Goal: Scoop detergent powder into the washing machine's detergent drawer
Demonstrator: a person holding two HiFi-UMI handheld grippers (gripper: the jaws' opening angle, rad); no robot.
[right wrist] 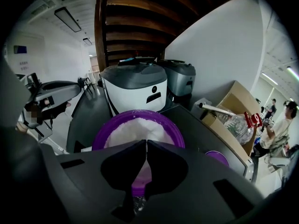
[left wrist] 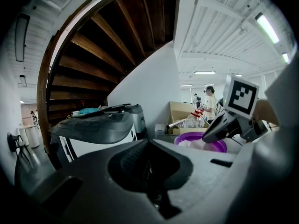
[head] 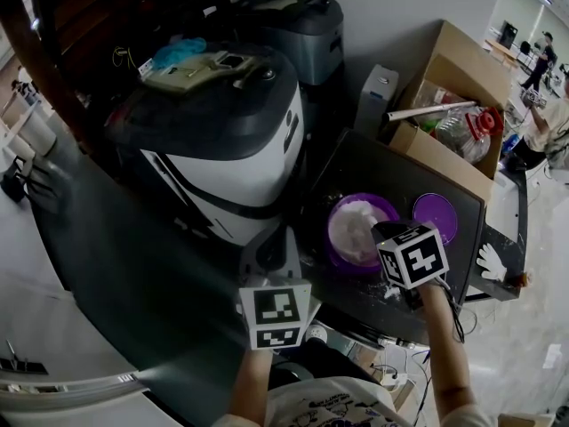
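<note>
My right gripper (right wrist: 146,143) jaws together above purple powder tub (right wrist: 136,112) | left gripper (left wrist: 148,142) closed beside tub | risk: knocked rim spills powder (right wrist: 135,127).

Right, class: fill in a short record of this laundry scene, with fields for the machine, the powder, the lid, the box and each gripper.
washing machine: white body, dark top, left of the tub
detergent tub: purple, open, holds white powder
tub lid: purple, lying right of the tub
cardboard box: behind the tub, holds a plastic bottle
left gripper: jaws together, nothing between
right gripper: jaws together, over the tub
</note>
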